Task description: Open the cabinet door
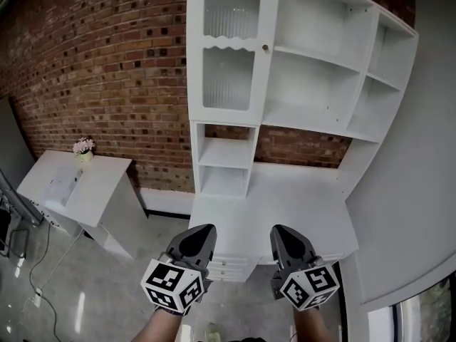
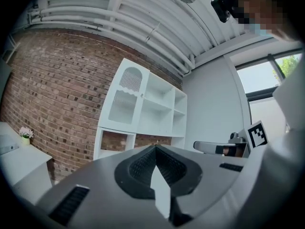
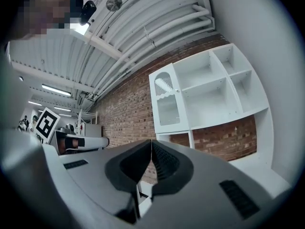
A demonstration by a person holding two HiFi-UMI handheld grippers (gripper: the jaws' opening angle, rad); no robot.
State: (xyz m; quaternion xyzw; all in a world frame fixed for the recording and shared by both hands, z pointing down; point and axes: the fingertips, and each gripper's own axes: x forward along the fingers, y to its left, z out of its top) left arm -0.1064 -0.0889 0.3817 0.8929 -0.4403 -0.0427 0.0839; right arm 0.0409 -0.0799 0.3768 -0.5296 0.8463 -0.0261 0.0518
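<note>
Fingers [image 2: 140,165] of the left gripper [image 1: 202,231] and right gripper [image 1: 283,232] meet on nothing, well short of the shut cabinet door [image 1: 229,48] high on the shelving [image 1: 317,84]; we advise parting the right jaws before its knob [image 1: 265,48].

The left gripper [image 2: 155,147] points its fingers [image 2: 138,167], pressed together, toward the white cabinet [image 2: 157,113] against the brick wall [image 2: 62,89]

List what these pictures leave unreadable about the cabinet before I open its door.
- Cabinet contents: blurred by the ribbed glass of the cabinet door, every view.
- Door hinges: too small to find, every view.
- Knob: a speck, shape unclear, head view.
- Drawers: partly covered by the left gripper, head view.
</note>
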